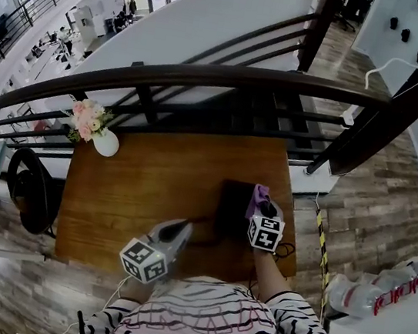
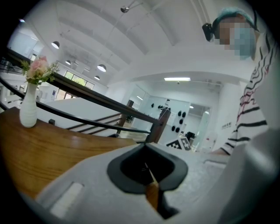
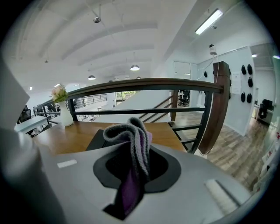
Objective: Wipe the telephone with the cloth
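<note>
The right tool [image 3: 136, 171] is closed on the cloth [image 3: 132, 139], which is pinched between the jaws and stands up out of them in a folded loop. The cloth is seen to be grey knit on its outer face and purple on its inner face. In the head view this tool [image 1: 263, 206] is held over the right part of the telephone [image 1: 233, 206], with the cloth [image 1: 259, 194] at or just above the telephone's far right part; actual contact cannot be made out.

The left tool [image 2: 149, 174] is closed with nothing between its jaws; only a thin seam shows between them. It is held low over the worktop [image 1: 152, 185], just to the left of the telephone's near end, its tip [image 1: 181, 231] turned towards it.

The telephone appears as a flat, black, rectangular body lying on the right half of the worktop. Its long axis runs from the person's edge away towards the railing [image 1: 207, 76]. Which end is its front cannot be told.

A white vase [image 1: 106, 143] of pink flowers [image 1: 85, 118] stands at the far left corner.
</note>
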Motion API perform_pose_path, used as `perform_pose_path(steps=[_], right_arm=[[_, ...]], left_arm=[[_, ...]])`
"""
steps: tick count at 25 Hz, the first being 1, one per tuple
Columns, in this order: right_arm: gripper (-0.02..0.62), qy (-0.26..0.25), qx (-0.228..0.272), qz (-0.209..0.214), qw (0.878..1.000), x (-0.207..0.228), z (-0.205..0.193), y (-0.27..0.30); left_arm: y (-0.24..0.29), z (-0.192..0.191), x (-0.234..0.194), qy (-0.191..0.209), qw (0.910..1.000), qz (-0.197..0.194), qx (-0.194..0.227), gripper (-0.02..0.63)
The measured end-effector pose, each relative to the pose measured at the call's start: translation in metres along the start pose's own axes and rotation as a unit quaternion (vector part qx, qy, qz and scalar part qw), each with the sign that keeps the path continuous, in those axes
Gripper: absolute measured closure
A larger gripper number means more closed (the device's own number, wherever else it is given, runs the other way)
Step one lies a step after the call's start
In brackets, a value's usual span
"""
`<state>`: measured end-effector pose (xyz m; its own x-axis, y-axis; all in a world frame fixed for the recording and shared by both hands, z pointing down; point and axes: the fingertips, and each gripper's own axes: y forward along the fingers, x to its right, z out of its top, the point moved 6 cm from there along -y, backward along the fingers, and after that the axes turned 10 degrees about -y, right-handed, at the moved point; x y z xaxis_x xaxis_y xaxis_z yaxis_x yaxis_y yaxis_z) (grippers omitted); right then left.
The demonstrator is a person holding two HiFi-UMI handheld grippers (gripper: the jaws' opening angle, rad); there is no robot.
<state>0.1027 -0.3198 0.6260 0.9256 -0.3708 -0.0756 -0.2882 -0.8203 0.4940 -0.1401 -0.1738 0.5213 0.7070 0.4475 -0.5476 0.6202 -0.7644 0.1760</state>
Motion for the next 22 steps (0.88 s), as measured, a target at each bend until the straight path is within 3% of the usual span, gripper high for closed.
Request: perform_pose_path(steps=[7,22], right_arm=[[0.543,0.007,0.018,0.012,1.000,-0.021,0.006,-0.016],[0.543,-0.034,0.024,0.089,0.995,-0.122,0.003,-0.016]], left_arm=[[-0.012,0.000,-0.001,-0.001,1.0000,-0.001,-0.002,0.607],[-0.063,0.000,-0.011,0.006,0.9998,0.018,0.002,0.607]])
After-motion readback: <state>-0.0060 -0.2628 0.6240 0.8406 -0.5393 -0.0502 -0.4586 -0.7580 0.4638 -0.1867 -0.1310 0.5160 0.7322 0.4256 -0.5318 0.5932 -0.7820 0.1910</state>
